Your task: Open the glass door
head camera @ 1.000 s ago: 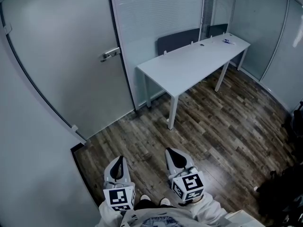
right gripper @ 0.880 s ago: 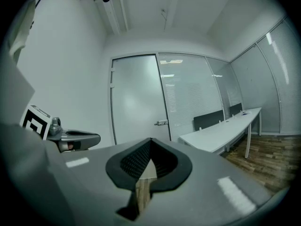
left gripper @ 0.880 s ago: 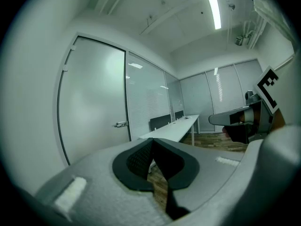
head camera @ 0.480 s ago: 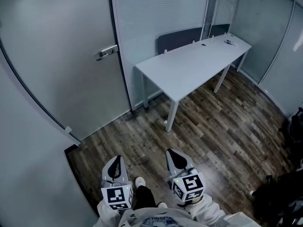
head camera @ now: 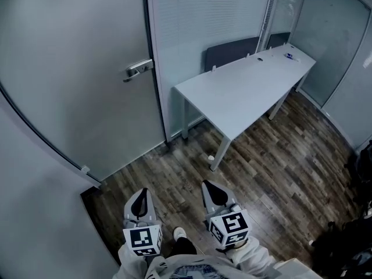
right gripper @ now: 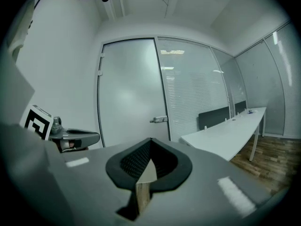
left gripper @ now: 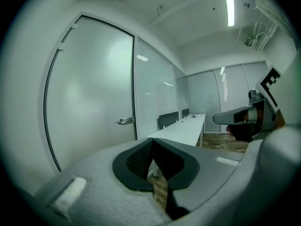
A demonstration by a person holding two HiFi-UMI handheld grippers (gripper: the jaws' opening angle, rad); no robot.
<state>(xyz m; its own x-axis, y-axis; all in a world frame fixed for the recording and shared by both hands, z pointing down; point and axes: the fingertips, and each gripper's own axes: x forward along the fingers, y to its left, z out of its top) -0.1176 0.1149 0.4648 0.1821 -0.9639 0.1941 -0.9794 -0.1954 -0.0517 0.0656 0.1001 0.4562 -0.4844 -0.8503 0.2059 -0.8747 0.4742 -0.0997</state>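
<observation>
The frosted glass door (head camera: 75,68) stands closed at the upper left, its metal lever handle (head camera: 139,70) near the right edge. Both grippers are held low in front of the person and well short of the door, pointing towards it. My left gripper (head camera: 142,194) is shut with nothing in it, and my right gripper (head camera: 210,186) is shut and empty too. In the left gripper view the handle (left gripper: 126,121) shows beyond the closed left gripper (left gripper: 152,142). In the right gripper view the handle (right gripper: 159,120) lies straight ahead above the right gripper (right gripper: 150,142).
A long white table (head camera: 244,89) stands right of the door against a glass partition with blinds (head camera: 203,16), dark chair backs (head camera: 232,51) behind it. Dark objects (head camera: 360,167) sit at the right edge. Wooden floor (head camera: 174,173) runs between me and the door.
The person has stepped towards the door, so door, handle and table sit slightly nearer and further right in the head view. A shoe shows between the grippers. Both grippers stayed shut.
</observation>
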